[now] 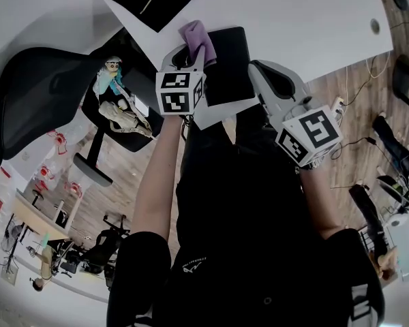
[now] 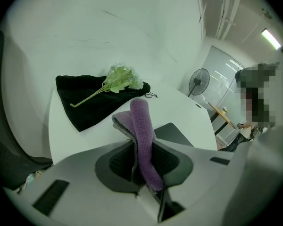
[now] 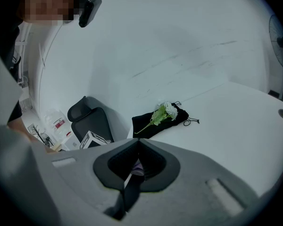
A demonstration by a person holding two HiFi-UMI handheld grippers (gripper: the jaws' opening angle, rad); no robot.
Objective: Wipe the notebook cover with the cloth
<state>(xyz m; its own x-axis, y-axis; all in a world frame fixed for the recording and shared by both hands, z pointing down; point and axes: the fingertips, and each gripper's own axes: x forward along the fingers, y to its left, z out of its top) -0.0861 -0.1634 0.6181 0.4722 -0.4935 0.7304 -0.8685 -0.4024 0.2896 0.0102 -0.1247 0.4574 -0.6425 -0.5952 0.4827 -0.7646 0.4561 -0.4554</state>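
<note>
I can read no word, number or brand on any of my feeds. The marker cube (image 1: 179, 92) behind my left claw (image 1: 191, 52) shows only black-and-white square patterns, with no letters. The second cube (image 1: 308, 136) behind my right claw (image 1: 254, 65) is the same. A small white print (image 1: 191, 266) on the black shirt, well behind both claws, is too small to read. The red-and-white sheets (image 1: 51, 176) on the floor, far out to the left of my left claw, are too blurred. So is a red label (image 3: 60, 124) left of my right claw.
</note>
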